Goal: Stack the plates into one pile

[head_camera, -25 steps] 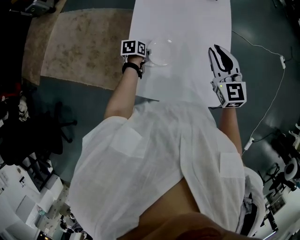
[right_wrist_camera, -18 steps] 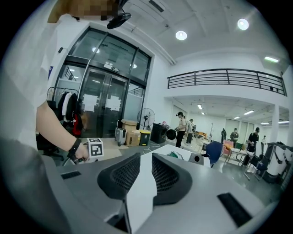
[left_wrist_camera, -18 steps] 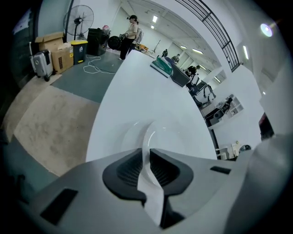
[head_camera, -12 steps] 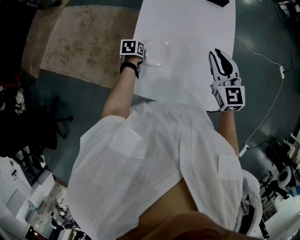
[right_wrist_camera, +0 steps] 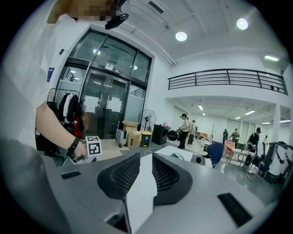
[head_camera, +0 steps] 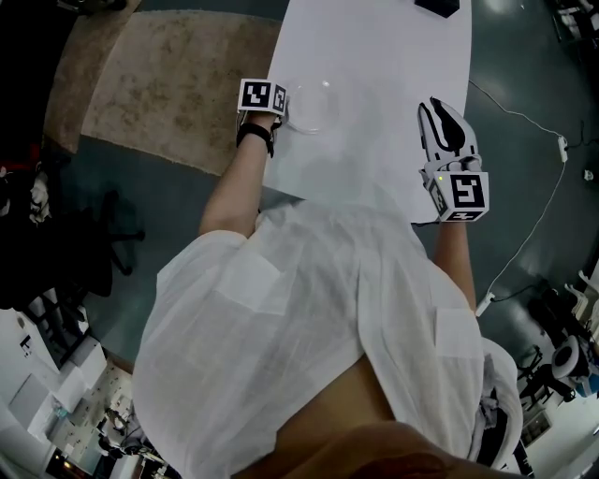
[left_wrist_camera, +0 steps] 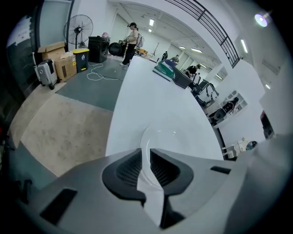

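A clear glass plate [head_camera: 315,105] lies near the left edge of the white table [head_camera: 374,56]. My left gripper [head_camera: 288,106] reaches in from that edge and is shut on the plate's near rim. In the left gripper view the plate [left_wrist_camera: 171,139] spreads out ahead, and its rim runs between the pads of the left gripper [left_wrist_camera: 145,157]. My right gripper [head_camera: 435,105] hovers by the table's right edge with its fingers together and nothing in them. In the right gripper view the right gripper [right_wrist_camera: 145,160] points almost level across the room. No other plate is in sight.
A dark object [head_camera: 437,6] sits at the table's far end. A beige rug [head_camera: 168,84] covers the floor to the left and a cable [head_camera: 538,122] trails on the right. Green and dark items [left_wrist_camera: 170,73] lie far down the table. People stand in the hall beyond.
My left gripper has slid a little toward the table's left edge, and the clear plate has come with it. The right gripper has stayed where it was.
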The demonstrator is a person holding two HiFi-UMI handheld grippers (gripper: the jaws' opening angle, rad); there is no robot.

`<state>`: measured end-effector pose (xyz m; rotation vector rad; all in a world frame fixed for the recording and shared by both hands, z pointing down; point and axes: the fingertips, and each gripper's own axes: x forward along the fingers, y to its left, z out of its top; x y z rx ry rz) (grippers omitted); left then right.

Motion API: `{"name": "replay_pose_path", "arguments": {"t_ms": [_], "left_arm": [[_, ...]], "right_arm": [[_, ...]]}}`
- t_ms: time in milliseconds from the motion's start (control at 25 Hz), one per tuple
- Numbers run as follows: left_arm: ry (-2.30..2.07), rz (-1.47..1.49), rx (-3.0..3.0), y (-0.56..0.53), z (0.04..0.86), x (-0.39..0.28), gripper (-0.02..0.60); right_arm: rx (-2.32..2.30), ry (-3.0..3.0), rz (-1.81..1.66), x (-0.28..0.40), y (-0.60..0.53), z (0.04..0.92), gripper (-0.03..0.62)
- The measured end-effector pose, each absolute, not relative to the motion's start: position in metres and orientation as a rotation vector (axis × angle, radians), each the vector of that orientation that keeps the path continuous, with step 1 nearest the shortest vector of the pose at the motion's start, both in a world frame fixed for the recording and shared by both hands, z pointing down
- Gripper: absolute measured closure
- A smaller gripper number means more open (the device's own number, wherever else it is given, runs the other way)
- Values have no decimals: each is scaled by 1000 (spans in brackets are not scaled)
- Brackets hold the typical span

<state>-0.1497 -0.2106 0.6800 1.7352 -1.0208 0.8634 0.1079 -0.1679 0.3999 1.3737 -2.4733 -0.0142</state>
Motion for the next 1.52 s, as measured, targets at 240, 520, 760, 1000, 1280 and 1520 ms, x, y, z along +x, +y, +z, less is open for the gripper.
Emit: {"name": "replay_pose_path", "arguments": {"t_ms": [240, 520, 760, 1000, 1280, 1520], "left_arm": [[-1033, 827, 1816, -222, 658, -143, 521], [-1079, 720, 1977, -241, 604, -130, 522], [-1094, 535, 2103, -261, 555, -109, 522], [-1198, 206, 2365, -275, 477, -85, 522], [-1300, -79, 2703, -262, 380, -68, 522], [-1268, -216, 2884, -228, 337, -69, 543]], "right_arm": [[1388, -2476, -19, 111, -170, 396, 497], [1432, -2469, -17, 126, -169, 390, 497], [1501, -2466, 1, 144, -172, 383, 497], [1605, -2471, 33, 176, -171, 377, 500], [1747, -2481, 41, 217, -168, 364, 508], [1876, -2454, 28, 242, -161, 349, 539]]}}
